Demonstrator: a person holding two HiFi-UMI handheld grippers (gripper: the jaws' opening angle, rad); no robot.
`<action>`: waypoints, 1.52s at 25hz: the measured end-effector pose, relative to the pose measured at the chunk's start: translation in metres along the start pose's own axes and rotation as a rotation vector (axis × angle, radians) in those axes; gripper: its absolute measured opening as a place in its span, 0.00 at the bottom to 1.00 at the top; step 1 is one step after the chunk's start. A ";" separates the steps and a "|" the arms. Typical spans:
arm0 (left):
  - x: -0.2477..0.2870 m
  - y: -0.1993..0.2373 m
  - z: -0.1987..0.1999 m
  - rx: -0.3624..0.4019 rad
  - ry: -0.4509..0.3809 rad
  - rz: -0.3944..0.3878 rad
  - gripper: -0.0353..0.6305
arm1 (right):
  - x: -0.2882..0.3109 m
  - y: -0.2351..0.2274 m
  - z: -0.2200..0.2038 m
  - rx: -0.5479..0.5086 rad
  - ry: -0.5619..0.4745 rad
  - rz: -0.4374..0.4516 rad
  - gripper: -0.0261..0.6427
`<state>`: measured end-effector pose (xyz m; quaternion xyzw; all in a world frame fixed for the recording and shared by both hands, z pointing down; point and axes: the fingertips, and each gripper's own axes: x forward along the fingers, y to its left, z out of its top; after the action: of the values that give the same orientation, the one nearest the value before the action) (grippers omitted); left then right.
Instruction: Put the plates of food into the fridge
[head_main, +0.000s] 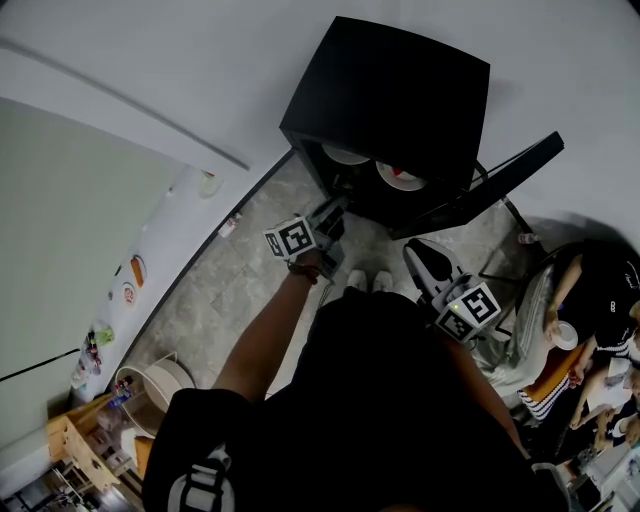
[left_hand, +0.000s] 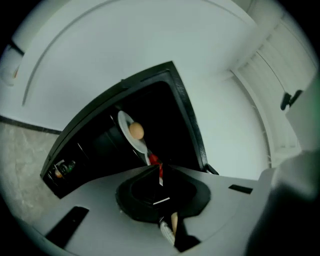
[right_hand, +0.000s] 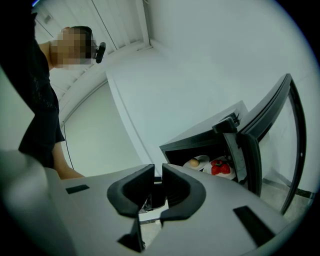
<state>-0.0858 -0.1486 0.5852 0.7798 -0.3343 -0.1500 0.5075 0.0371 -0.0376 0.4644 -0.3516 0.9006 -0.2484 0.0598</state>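
Observation:
A black mini fridge (head_main: 400, 90) stands against the wall with its door (head_main: 480, 190) swung open to the right. Inside sit two white plates: one with a bun (head_main: 345, 155) (left_hand: 136, 131) (right_hand: 196, 162), one with red food (head_main: 403, 175) (left_hand: 154, 159) (right_hand: 220, 168). My left gripper (head_main: 330, 215) (left_hand: 160, 170) hovers just before the fridge opening, rolled sideways, jaws together and empty. My right gripper (head_main: 420, 255) (right_hand: 157, 172) hangs further back by the door, pointing level at the fridge (right_hand: 200, 137). Its jaws stand a narrow gap apart with nothing between them.
The open door (right_hand: 265, 135) stands at the right of the opening. Seated people (head_main: 590, 300) and thin metal legs (head_main: 520, 225) crowd the right side. Grey stone floor (head_main: 220, 300) runs along the white wall. A wooden shelf (head_main: 90, 440) and a round tub (head_main: 165, 380) stand at lower left.

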 end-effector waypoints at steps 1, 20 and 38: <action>-0.004 -0.009 -0.007 0.052 0.022 -0.003 0.11 | 0.000 0.001 0.000 -0.002 0.000 0.004 0.13; -0.034 -0.179 -0.034 0.814 0.008 -0.019 0.10 | -0.004 0.028 0.017 -0.093 -0.025 0.119 0.11; -0.061 -0.241 -0.029 1.063 -0.102 0.036 0.10 | -0.009 0.068 0.053 -0.403 -0.111 0.159 0.10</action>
<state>-0.0245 -0.0249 0.3769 0.9153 -0.4017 0.0112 0.0280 0.0181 -0.0105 0.3843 -0.2976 0.9522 -0.0379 0.0572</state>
